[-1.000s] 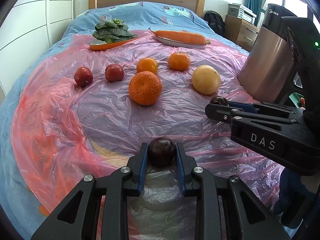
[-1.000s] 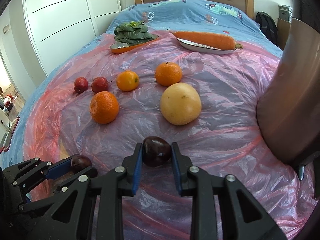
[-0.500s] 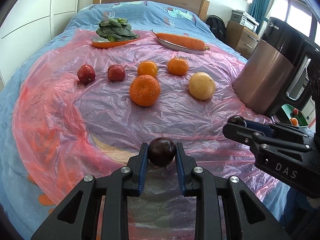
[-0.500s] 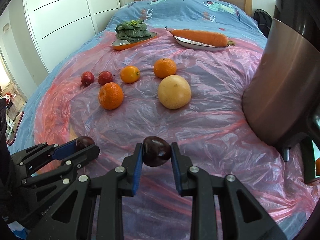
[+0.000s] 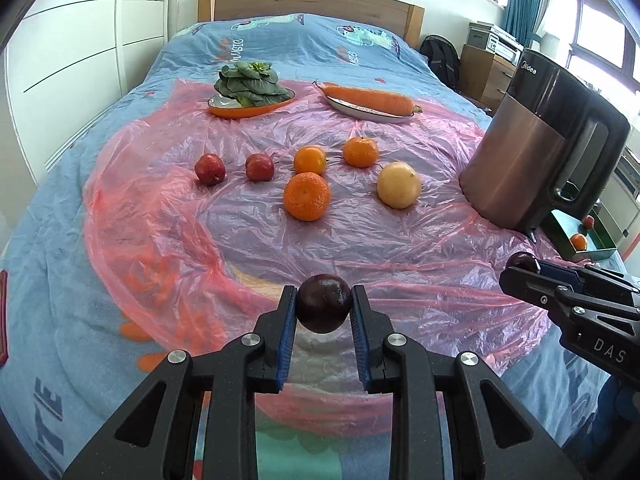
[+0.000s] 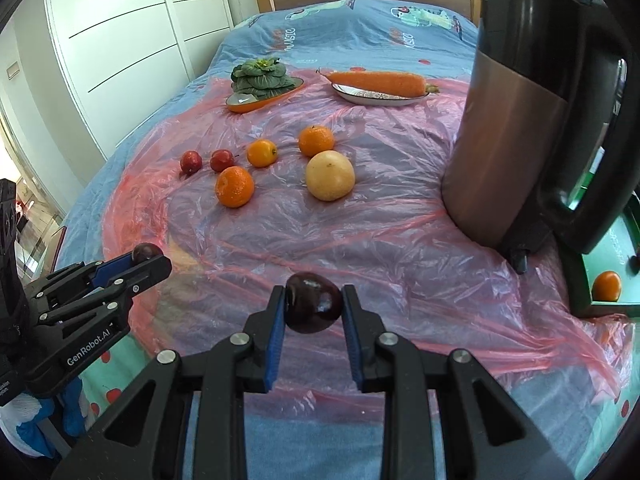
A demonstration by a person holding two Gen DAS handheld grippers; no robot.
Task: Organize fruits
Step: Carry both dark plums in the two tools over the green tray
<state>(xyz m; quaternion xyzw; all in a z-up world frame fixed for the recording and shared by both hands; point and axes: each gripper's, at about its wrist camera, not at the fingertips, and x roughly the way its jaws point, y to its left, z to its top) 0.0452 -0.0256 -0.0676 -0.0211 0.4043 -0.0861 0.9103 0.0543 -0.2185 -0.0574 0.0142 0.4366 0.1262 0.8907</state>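
Left claw grips a round dark-purple plum; right claw clamps another dark plum, beside it.

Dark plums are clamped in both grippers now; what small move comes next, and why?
Probably carry the right gripper and its dark plum rightward, past the kettle, toward the green tray. An orange already lies there, so it looks like the collection spot. The left gripper can follow.
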